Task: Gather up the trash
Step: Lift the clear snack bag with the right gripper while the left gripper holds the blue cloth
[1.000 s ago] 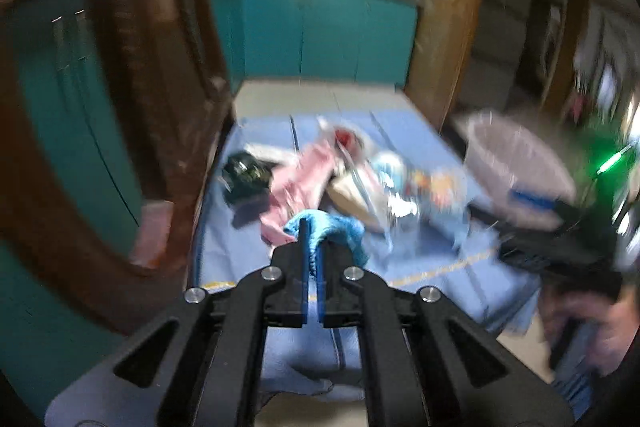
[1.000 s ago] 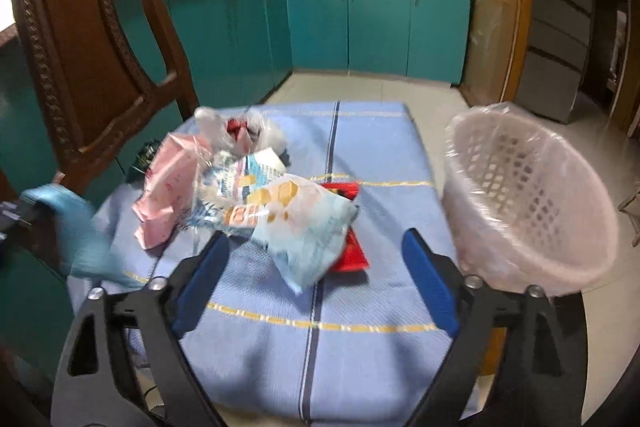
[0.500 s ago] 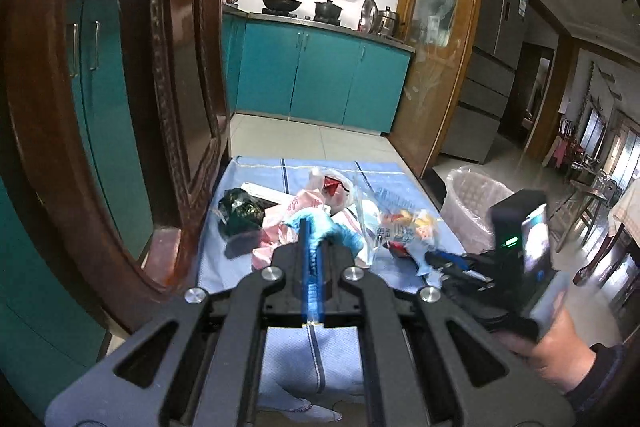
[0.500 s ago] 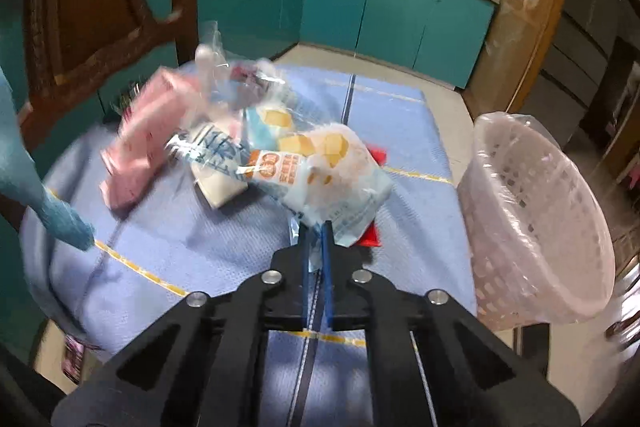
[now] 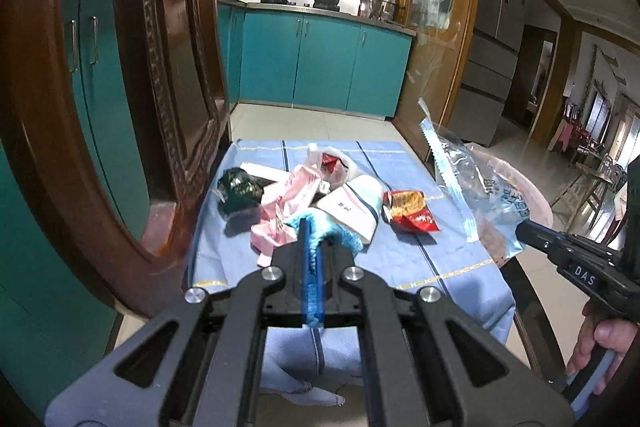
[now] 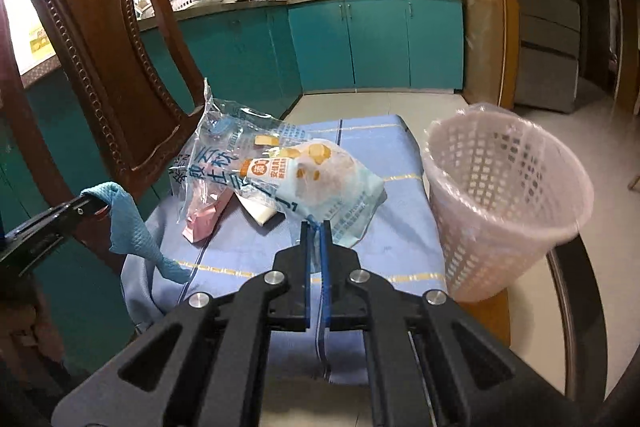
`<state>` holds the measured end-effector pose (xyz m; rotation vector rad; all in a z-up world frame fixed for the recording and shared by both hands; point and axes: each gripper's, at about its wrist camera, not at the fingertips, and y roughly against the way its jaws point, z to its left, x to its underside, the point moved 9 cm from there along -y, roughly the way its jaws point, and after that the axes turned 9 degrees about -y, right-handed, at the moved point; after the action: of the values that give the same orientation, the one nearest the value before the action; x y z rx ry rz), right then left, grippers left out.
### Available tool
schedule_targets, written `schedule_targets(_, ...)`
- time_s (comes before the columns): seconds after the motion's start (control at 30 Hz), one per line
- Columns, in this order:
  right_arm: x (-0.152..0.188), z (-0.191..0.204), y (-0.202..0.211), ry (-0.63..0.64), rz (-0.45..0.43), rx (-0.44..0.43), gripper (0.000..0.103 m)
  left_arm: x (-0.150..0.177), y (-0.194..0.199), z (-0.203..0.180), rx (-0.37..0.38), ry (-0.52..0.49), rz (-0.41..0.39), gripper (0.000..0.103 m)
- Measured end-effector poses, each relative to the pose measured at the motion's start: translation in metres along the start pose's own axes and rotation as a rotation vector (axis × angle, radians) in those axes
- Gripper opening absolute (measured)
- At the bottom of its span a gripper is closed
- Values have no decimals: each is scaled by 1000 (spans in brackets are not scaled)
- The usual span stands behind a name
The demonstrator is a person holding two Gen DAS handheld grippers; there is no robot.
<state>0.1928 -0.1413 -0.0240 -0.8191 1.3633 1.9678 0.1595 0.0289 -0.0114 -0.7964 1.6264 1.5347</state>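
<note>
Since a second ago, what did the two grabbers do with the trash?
The right gripper closed on the clear snack bag and lifted it off the blue cloth, toward the pink basket. The left gripper kept holding its blue rag. The other wrappers, like the red packet, stayed put.

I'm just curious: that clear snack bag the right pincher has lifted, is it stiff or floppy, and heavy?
Probably floppy: the snack bag crumples and fans out from one pinched corner in the right gripper. Likely light, since that thin grip holds it clear of the table. Its glossy film may be slippery, so it could slide out before reaching the basket.
</note>
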Motion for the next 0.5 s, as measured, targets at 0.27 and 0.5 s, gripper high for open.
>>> schedule_targets(0.27, 4, -2, -8, -20, 7, 1, 5, 2, -9, -11, -8, -14, 15, 4)
schedule_targets(0.5, 7, 3, -11, 14, 6, 3, 5, 4, -13, -3, -22, -8, 21, 4)
